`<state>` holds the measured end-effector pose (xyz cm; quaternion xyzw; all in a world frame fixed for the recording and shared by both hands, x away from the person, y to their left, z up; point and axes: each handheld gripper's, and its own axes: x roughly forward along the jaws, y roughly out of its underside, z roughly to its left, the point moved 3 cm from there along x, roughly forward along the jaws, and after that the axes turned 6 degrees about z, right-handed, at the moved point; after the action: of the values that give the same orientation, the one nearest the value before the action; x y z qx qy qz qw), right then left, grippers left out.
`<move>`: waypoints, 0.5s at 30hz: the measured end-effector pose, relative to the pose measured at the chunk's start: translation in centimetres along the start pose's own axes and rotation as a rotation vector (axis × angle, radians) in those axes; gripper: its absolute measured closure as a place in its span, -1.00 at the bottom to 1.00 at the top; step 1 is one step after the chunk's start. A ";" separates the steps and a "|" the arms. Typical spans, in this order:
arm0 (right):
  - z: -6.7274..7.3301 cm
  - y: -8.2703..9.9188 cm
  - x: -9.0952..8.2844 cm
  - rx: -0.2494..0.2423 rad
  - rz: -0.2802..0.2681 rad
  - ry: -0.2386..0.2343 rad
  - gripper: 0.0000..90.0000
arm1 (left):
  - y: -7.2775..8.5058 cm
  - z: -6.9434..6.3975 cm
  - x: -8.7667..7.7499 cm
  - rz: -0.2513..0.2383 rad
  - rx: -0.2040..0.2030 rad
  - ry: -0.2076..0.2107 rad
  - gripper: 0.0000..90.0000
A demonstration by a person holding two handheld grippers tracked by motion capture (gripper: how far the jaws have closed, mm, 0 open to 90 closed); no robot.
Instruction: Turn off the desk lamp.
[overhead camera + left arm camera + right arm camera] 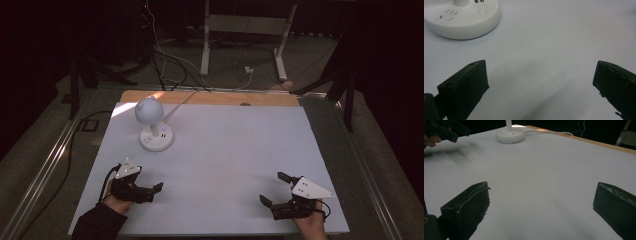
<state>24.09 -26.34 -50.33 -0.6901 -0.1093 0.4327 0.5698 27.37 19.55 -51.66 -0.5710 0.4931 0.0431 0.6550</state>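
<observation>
Both tongs, left and right, rest spread and empty on the white bench. A careless reach could topple the top-heavy round white globe-headed desk lamp far left.

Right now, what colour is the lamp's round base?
White; the base shows best in the left gripper view.

The table is covered in plain pale grey-white, with a bare tan wooden strip along its far edge. At far left stands a white lamp with a round white base bearing small dark socket slots. The left claw and the right claw are matte black, each topped by a light grey plate. A white cable runs off the far edge.
</observation>
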 end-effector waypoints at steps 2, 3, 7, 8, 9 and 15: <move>0.0 0.0 0.0 0.000 0.001 -0.001 -1.00 | 0.3 0.0 0.0 -0.004 0.022 0.002 -0.99; 0.0 0.0 0.0 -0.001 0.002 -0.001 -1.00 | 0.5 -0.1 0.0 -0.007 0.027 0.002 -0.99; 0.0 0.0 0.0 -0.003 0.000 0.000 -1.00 | 0.9 -0.1 0.3 0.000 0.028 0.003 -0.99; 0.0 0.0 0.0 -0.003 -0.001 0.001 -1.00 | 0.9 -0.1 0.4 0.000 0.028 0.001 -0.99; 0.0 0.0 0.0 -0.003 -0.001 0.001 -1.00 | 0.9 -0.1 0.4 0.005 0.026 0.002 -0.99; 0.0 0.0 0.1 -0.001 0.003 -0.001 -1.00 | 0.8 -0.3 0.4 0.002 0.029 0.002 -0.99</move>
<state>24.10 -26.26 -50.35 -0.6902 -0.1088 0.4339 0.5688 26.91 19.43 -52.49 -0.5613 0.4947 0.0361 0.6625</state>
